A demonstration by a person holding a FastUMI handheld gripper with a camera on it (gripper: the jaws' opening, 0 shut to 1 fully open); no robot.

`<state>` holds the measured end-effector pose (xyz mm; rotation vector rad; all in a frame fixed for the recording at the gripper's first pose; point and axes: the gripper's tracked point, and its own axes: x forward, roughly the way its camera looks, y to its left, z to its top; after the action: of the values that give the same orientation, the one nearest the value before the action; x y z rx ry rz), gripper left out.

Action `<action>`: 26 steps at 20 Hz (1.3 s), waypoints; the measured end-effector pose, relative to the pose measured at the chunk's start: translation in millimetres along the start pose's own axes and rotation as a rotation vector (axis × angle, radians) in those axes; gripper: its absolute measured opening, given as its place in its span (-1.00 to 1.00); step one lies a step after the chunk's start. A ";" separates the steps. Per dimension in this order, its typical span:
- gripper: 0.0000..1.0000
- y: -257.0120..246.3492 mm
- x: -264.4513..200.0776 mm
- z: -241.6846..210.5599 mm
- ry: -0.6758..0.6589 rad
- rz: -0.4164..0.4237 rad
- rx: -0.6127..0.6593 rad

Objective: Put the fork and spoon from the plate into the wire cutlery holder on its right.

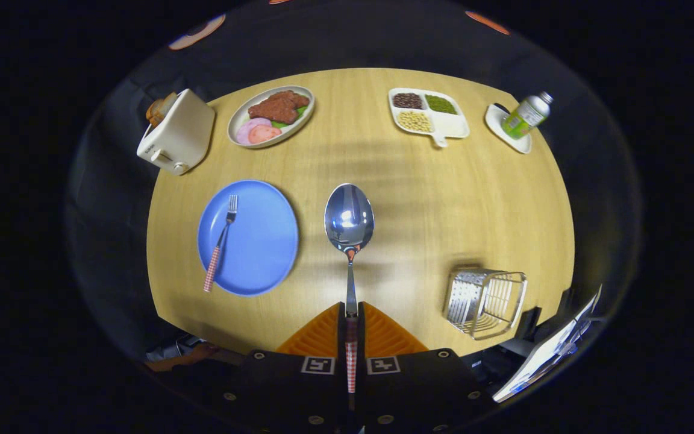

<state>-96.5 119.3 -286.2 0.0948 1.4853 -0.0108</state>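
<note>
The fingers point(351, 313) pinch the checked handle of the spoon point(349, 223), whose bowl sticks out ahead of them above the worktop point(431, 199). The fork point(220, 241) lies on the blue plate point(262, 241); the wire cutlery holder point(484, 300) stands well apart on its right.

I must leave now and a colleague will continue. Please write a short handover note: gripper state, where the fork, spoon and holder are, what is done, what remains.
Gripper: shut on the spoon, both fingers clamping its checked handle; the bowl points forward, held above the table.
Fork: lies on the blue plate, to the left of the fingers.
Wire cutlery holder: to the right of the fingers, near the table's front edge, nothing in it.
Done: spoon lifted off the plate.
Left: carry the spoon to the holder and drop it in, then fetch the fork.
</note>
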 end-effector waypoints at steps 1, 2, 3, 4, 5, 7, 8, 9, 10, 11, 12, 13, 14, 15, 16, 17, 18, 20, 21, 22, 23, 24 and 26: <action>-0.91 -17.0 -3.9 -6.6 0.007 -0.013 0.012; -0.90 -32.6 -7.8 -15.5 0.019 -0.027 0.027; -0.90 -47.4 -11.7 -22.6 0.032 -0.031 0.042; -0.90 -61.2 -15.0 -32.2 0.054 -0.029 0.057; -0.90 -74.5 -17.2 -38.4 0.067 -0.030 0.067; -0.90 -101.1 -18.4 -50.9 0.108 -0.037 0.076; -0.90 -109.7 -17.2 -58.0 0.132 -0.030 0.077; -0.90 -117.0 -16.7 -62.8 0.159 -0.020 0.076; -0.90 -123.3 -16.1 -69.0 0.191 -0.007 0.064; -0.90 -129.7 -15.3 -73.2 0.221 0.002 0.052; -0.90 -135.4 -13.7 -77.0 0.253 0.009 0.037; -0.90 -142.3 -11.4 -79.9 0.281 0.009 0.028; -0.90 -149.3 -10.0 -84.0 0.313 0.015 0.012; -0.90 -152.5 -9.9 -85.8 0.341 0.026 0.002; -0.90 -152.3 -7.7 -89.4 0.372 0.042 -0.004; -0.90 -151.7 -7.6 -91.6 0.401 0.058 -0.003; -0.91 -152.2 -7.5 -93.5 0.432 0.073 -0.004; -0.91 -156.5 -5.6 -95.1 0.481 0.085 -0.007; -0.90 -158.3 -4.6 -94.0 0.500 0.087 -0.006; -0.90 -158.8 -4.7 -96.4 0.526 0.095 -0.004; -0.91 -159.5 -2.4 -96.1 0.543 0.098 -0.004; -0.90 -160.7 -1.6 -98.6 0.568 0.098 -0.006; -0.90 -162.8 0.4 -95.6 0.583 0.097 -0.013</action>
<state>-202.2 -36.2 -303.7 0.1691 2.0610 0.1131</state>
